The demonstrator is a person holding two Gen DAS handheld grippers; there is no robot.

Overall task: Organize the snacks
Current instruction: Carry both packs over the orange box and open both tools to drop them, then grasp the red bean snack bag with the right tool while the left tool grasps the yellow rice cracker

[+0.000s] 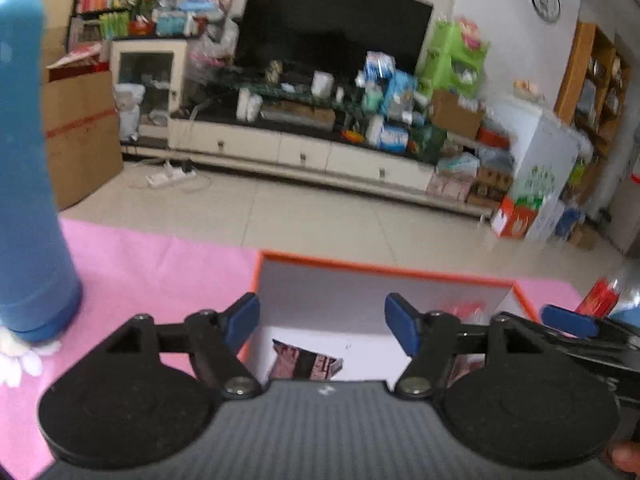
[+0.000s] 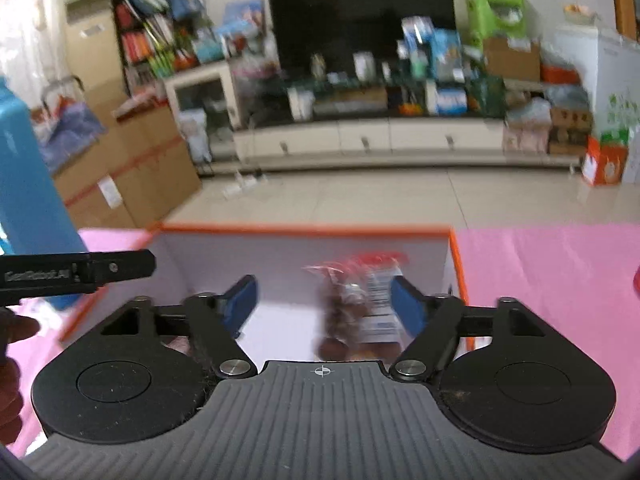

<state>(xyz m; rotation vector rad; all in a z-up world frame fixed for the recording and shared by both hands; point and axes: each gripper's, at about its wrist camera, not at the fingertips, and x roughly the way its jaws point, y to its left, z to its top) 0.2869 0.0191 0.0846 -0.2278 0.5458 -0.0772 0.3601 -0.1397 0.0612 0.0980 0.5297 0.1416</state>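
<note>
I hold both hand-held grippers, left (image 1: 322,322) and right (image 2: 324,306), jaws apart and empty, over the orange-rimmed box (image 2: 304,229), snack packet (image 2: 360,304) already inside at twelve o'clock, bottle (image 1: 604,298) left outside

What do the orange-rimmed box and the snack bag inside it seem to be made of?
Orange-rimmed box: looks like cardboard, with thin flat white matte walls and a printed orange edge.
Snack bag: seems to be clear glossy plastic film, since brown contents show through and a red-and-white label sits on it. Blur leaves the details open.
</note>
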